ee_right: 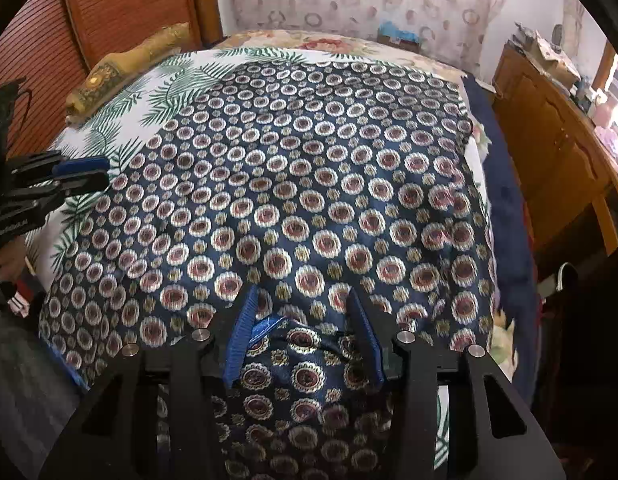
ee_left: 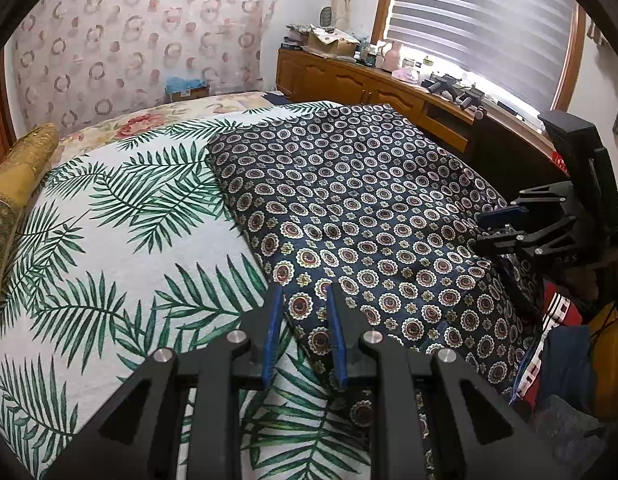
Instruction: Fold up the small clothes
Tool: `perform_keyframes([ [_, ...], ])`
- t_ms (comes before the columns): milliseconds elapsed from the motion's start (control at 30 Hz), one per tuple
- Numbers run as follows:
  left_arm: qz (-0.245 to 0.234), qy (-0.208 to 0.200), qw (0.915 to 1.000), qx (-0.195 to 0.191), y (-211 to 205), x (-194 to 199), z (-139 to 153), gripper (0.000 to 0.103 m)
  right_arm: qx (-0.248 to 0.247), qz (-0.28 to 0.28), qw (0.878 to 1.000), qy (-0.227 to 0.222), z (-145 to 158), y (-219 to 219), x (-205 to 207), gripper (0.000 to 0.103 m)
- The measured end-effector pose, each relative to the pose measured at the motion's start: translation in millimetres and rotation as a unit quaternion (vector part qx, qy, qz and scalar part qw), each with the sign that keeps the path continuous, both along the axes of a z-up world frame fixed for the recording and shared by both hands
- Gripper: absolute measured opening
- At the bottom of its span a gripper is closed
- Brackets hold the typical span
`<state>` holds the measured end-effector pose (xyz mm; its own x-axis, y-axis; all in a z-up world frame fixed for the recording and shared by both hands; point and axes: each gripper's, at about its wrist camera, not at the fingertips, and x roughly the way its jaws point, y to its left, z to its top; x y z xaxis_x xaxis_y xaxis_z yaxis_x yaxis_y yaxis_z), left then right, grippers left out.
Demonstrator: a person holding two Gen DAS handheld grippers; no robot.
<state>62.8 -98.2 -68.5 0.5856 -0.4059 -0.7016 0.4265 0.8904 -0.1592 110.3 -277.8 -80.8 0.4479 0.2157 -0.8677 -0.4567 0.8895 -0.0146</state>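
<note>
Right claw is pointed down at the near edge of the cloth, jaws standing apart, with a rumpled-up corner of the cloth and its blue hem sitting loose between them. The hem touches the pad at 9 o'clock, but it doesn't look pinched to me. Left claw is off at 9 o'clock from the right one, jaws only a little apart and nothing caught in them. It hovers right where the cloth's side edge meets the sheet. The cloth itself is dark navy with little round medallions, spread mostly flat across the bed and running away toward 12 o'clock. The white palm-leaf sheet shows beside it at 9 to 10 o'clock. A gold pillow lies at the sheet's far side, about 10 o'clock. A wooden dresser full of clutter runs along at 2 o'clock, under the blinds.
</note>
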Motion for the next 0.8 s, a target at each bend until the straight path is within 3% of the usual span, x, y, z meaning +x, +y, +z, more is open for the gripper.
perform_keyframes([
  [367,0.01,0.0,1.0,-0.002,0.3,2.8,1.3,0.02,-0.053,-0.048,0.997,-0.006,5.6,-51.5,-30.6,0.046],
  [500,0.01,0.014,0.9998,0.002,0.0,4.4,-4.6,0.02,-0.044,-0.074,0.996,-0.029,12.8,-68.7,-33.3,0.046],
  [567,0.007,0.023,0.9997,0.001,0.9,3.5,-7.0,0.02,-0.034,-0.086,0.995,-0.04,13.6,-73.0,-32.2,0.052],
  [800,0.0,0.048,0.9989,0.005,4.2,-8.5,-12.7,0.021,0.005,-0.098,0.995,-0.03,-4.4,-81.2,-34.7,0.053],
])
